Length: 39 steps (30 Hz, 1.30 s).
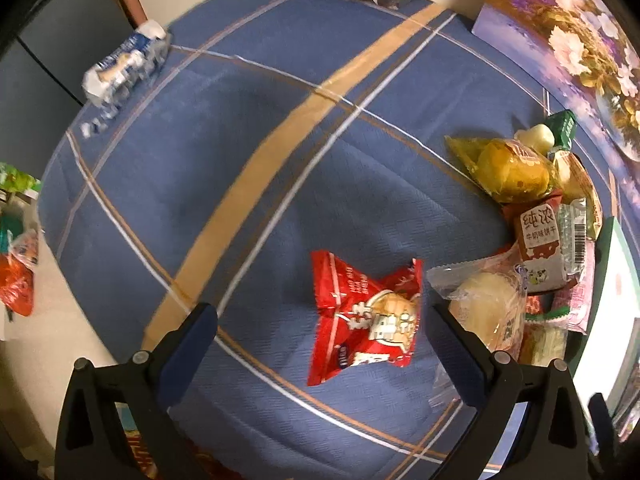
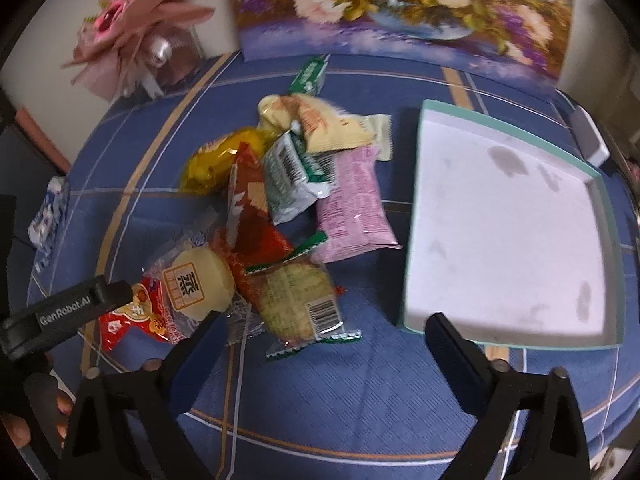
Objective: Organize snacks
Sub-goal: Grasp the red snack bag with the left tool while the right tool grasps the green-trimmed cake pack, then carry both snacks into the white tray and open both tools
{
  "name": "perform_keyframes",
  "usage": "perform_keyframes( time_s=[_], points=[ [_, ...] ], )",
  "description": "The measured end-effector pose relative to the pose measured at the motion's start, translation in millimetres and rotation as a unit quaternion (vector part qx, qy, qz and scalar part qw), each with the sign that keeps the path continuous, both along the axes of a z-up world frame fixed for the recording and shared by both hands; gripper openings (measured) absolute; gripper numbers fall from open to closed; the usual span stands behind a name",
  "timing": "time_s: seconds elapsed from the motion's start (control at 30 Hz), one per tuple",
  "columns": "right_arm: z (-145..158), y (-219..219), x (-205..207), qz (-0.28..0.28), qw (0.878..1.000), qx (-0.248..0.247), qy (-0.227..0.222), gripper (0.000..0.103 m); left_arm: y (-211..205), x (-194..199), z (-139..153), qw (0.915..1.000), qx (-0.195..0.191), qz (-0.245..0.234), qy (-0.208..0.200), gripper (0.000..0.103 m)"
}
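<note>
1. The left gripper (image 1: 324, 322) has its two dark fingers spread wide and holds nothing; both hang above the blue plaid cloth (image 1: 248, 152) that covers the desk.
2. Between those fingers, nearer the right one, a red snack packet (image 1: 362, 320) lies flat on the cloth, touched by neither finger.
3. The right gripper (image 2: 320, 330) is likewise wide open and empty; its left fingertip sits close to a clear-wrapped pale bun (image 2: 200, 284) and its right fingertip overlaps the near edge of the shallow teal-rimmed box (image 2: 416, 216) as seen from the right wrist.
4. Just ahead of the right gripper lies a green-edged biscuit packet (image 2: 298, 300), at the near end of the snack heap.
5. Further in, the heap holds a pink packet (image 2: 354, 204), a green-and-white packet (image 2: 292, 180), a dark red packet (image 2: 250, 208) and a yellow-wrapped cake (image 2: 216, 160), overlapping one another.
6. The box lies to the right of the heap, its white inside showing grey stains and no snacks.
7. At the far left edge of the desk, well apart from the heap, lies a blue-and-white packet (image 1: 124, 66).
8. Farthest back, a flower painting (image 2: 400, 8) leans at the wall, with a pink bouquet (image 2: 132, 36) to its left.
</note>
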State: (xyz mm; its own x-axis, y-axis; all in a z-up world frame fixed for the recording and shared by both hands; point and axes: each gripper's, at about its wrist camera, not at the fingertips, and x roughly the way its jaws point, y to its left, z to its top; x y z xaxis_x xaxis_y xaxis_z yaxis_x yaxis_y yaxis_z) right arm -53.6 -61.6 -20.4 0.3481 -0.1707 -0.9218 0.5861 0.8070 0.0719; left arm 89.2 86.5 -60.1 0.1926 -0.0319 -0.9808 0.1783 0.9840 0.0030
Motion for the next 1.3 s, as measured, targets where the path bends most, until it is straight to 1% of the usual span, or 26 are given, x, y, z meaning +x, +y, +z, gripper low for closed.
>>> perform_keyframes(
  time_s=[0.13,0.17,0.2,0.23,0.27,0.3,0.4,0.43,0.47,0.53,0.57,0.63,0.7,0.73,0.83,0.93,1.0,1.07,1.13,1.2,1.27,1.3],
  points=[
    [-10.4,1.1,9.5,0.019,1.0,0.01,0.01,0.082,-7.9,2.1,-5.7,0.9999,-0.003,-0.014,0.005,0.103],
    [-13.2,1.9,12.0,0.025,1.0,0.013,0.012,0.081,-10.0,2.0,-6.6,0.9998,-0.002,-0.018,0.005,0.101],
    [-15.1,2.6,13.3,0.028,0.999,0.013,0.016,0.078,-11.6,2.4,-7.9,0.9998,-0.001,-0.021,0.005,0.099],
    [-17.3,3.4,15.0,0.027,0.999,0.01,0.019,0.075,-13.2,2.7,-10.0,0.9997,-0.001,-0.025,0.006,0.093],
    [-19.9,3.4,16.9,0.029,0.999,0.01,0.023,0.075,-14.7,2.9,-12.0,0.9995,-0.001,-0.028,0.011,0.089],
    [-22.6,3.2,18.7,0.03,0.999,0.01,0.027,0.074,-16.1,3.4,-16.2,0.9994,-0.002,-0.031,0.018,0.088],
    [-31.2,2.4,23.3,0.035,0.999,0.013,0.04,0.065,-15.9,7.8,-30.6,0.9989,-0.001,-0.033,0.034,0.079],
    [-33.2,2.4,24.7,0.036,0.998,0.015,0.043,0.064,-15.0,8.8,-35.9,0.9986,-0.002,-0.033,0.041,0.072],
    [-35.0,2.6,25.6,0.037,0.998,0.013,0.048,0.063,-13.6,10.2,-40.2,0.9983,-0.012,-0.031,0.048,0.071],
    [-38.1,2.1,26.1,0.037,0.998,0.016,0.049,0.06,-9.8,12.3,-39.7,0.9985,-0.025,-0.021,0.044,0.071],
    [-39.8,2.0,26.2,0.035,0.998,0.016,0.05,0.059,-8.7,13.3,-38.9,0.9985,-0.026,-0.021,0.044,0.069],
    [-42.6,2.7,25.1,0.034,0.998,0.019,0.051,0.053,-7.9,13.1,-37.8,0.9986,-0.026,-0.02,0.042,0.068],
    [-41.4,1.7,23.4,0.034,0.998,0.021,0.047,0.052,-7.1,12.3,-35.7,0.9985,-0.029,-0.025,0.039,0.059],
    [-39.6,1.6,23.8,0.035,0.998,0.02,0.044,0.052,-6.7,8.8,-31.2,0.9984,-0.033,-0.028,0.035,0.049],
    [-31.9,-4.1,25.4,0.034,0.999,0.022,0.029,0.052,-6.2,7.0,-25.8,0.9986,-0.03,-0.031,0.029,0.049],
    [-18.4,-7.0,21.2,0.027,0.999,0.024,0.011,0.052,2.7,5.4,-13.4,0.9987,-0.035,-0.026,0.027,0.048],
    [-7.9,-9.9,17.6,0.025,0.999,0.019,-0.006,0.052,11.8,4.4,-2.1,0.9988,-0.042,-0.02,0.01,0.048],
    [0.8,-13.8,14.9,0.018,1.0,0.014,-0.02,0.052,15.2,1.8,17.3,0.9984,-0.051,-0.018,-0.017,0.048],
    [8.2,-20.1,10.4,0.009,0.999,0.017,-0.036,0.052,16.7,-1.7,31.7,0.9974,-0.059,-0.021,-0.035,0.048],
    [17.8,-28.1,4.4,-0.006,0.999,0.021,-0.048,0.052,12.5,-7.0,46.0,0.9958,-0.07,-0.029,-0.05,0.048],
    [24.4,-38.1,1.8,-0.029,0.998,0.016,-0.052,0.052,-0.2,-12.5,57.1,0.9939,-0.084,-0.041,-0.058,0.048],
    [27.2,-47.0,-8.1,-0.046,0.997,0.014,-0.054,0.052,-9.4,-16.1,63.8,0.9926,-0.092,-0.052,-0.06,0.048]
  ],
)
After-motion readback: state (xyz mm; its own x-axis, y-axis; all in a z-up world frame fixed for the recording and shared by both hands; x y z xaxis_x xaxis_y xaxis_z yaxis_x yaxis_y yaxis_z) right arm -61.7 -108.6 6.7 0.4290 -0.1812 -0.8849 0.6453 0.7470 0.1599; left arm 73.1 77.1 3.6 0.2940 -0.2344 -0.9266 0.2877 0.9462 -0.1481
